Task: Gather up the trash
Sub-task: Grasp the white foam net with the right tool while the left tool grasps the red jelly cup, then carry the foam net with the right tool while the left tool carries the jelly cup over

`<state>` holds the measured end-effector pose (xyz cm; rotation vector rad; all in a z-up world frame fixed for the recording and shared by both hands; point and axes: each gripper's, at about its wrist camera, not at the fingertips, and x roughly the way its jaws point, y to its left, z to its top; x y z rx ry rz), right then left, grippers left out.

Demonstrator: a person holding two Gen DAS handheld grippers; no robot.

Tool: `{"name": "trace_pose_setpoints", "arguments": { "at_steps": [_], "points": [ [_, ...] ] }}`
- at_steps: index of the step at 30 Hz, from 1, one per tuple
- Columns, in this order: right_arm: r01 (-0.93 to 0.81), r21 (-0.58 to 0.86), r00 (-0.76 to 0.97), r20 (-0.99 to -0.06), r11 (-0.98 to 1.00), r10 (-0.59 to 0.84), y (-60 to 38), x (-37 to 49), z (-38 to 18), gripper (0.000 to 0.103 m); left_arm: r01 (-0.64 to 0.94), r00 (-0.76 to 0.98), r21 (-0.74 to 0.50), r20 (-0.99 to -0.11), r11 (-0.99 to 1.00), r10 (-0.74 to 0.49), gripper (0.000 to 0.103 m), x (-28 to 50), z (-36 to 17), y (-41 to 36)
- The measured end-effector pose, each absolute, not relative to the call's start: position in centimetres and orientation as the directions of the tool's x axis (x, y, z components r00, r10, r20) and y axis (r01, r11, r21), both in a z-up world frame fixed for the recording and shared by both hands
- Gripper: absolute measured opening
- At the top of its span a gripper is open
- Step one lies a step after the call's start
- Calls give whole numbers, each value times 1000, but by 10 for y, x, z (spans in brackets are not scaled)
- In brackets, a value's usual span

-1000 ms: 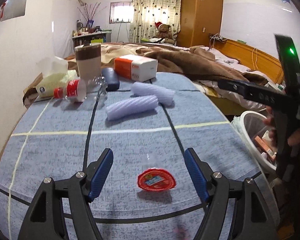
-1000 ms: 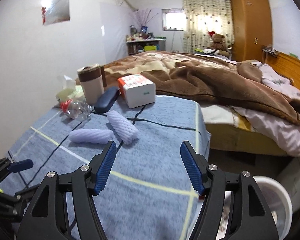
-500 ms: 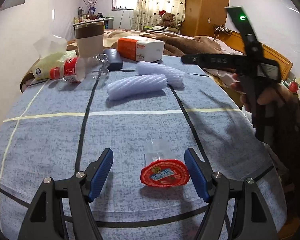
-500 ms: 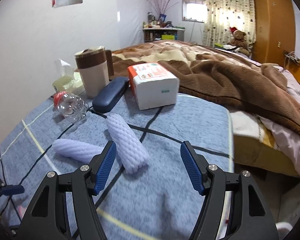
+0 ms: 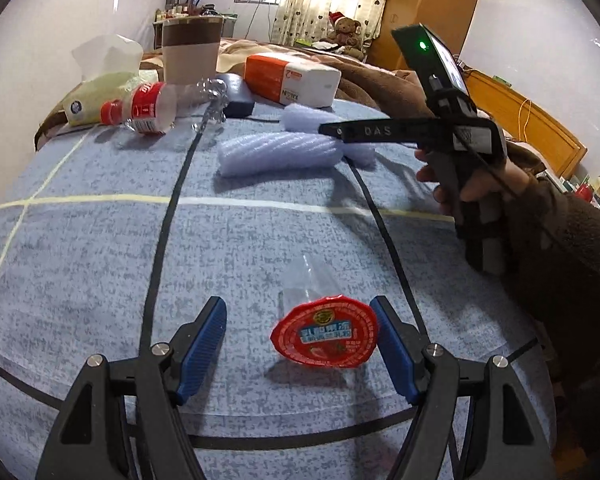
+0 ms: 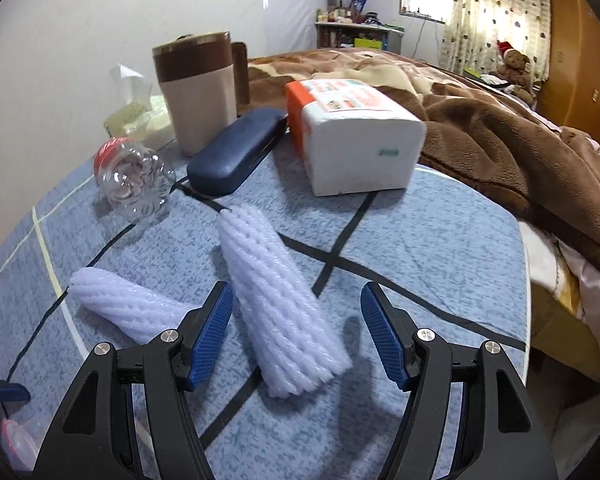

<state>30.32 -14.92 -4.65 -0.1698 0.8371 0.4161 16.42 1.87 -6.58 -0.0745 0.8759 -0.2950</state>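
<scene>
Surface: blue checked counter [image 5: 100,264] beside a bed [image 6: 500,136].
Change, left: left gripper [image 5: 298,350] has advanced; jelly cup [image 5: 325,334] now lies between its wide-open jaws, nearer the 3 o'clock finger.
Change, right: right gripper [image 6: 296,334] has closed in on the foam sleeve [image 6: 276,304], jaws wide, straddling it, nothing held.
Meaning: both pieces of trash appear ready for pickup.
Left view only: second sleeve [image 5: 280,152] at 12 o'clock, crushed bottle [image 5: 148,108] at 11 o'clock.
Right view only: sleeve end between the fingers.

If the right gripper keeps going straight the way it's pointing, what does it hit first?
Most likely the white foam net sleeve, which lies lengthwise between the open fingers of the right gripper. Beyond it sits the tissue pack. Height above the sleeve is hard to judge.
</scene>
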Motion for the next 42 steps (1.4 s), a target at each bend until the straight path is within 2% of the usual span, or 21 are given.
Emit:
{"name": "trace_pose_setpoints", "arguments": {
  "at_steps": [6,10,12,13,15,18,19,21,22,32,42],
  "points": [
    [-437,34,565,-767,899,303,-145,303,-48,68,216,608,-176,-746,960,-273,74,165,-66,15],
    [-450,37,552,-774,892,311,-140,302,-50,68,231,601,-181,-746,956,-287,63,165,-66,14],
    [-450,40,546,-778,892,310,-139,302,-51,68,234,594,-184,-751,955,-290,51,166,-67,14],
    [-450,47,539,-782,892,314,-139,304,-52,68,236,593,-183,-751,954,-291,49,166,-67,14],
    [-447,49,535,-786,893,311,-138,305,-53,58,237,594,-181,-750,954,-290,47,166,-67,13],
    [-442,49,533,-788,896,306,-138,307,-54,44,234,598,-182,-748,955,-290,47,165,-66,14],
    [-439,51,533,-789,897,305,-138,307,-54,43,231,601,-182,-746,956,-287,47,165,-66,14],
    [-438,58,531,-788,897,311,-138,305,-54,31,228,604,-180,-745,957,-284,47,165,-65,15],
    [-439,58,531,-788,897,311,-138,305,-54,29,225,606,-178,-744,958,-281,47,165,-65,15],
    [-429,65,552,-770,901,319,-146,290,-49,26,219,632,-160,-729,963,-265,47,162,-58,15],
    [-399,76,611,-722,914,326,-165,258,-18,26,248,678,-135,-683,959,-271,47,147,-32,8]
  ]
}}
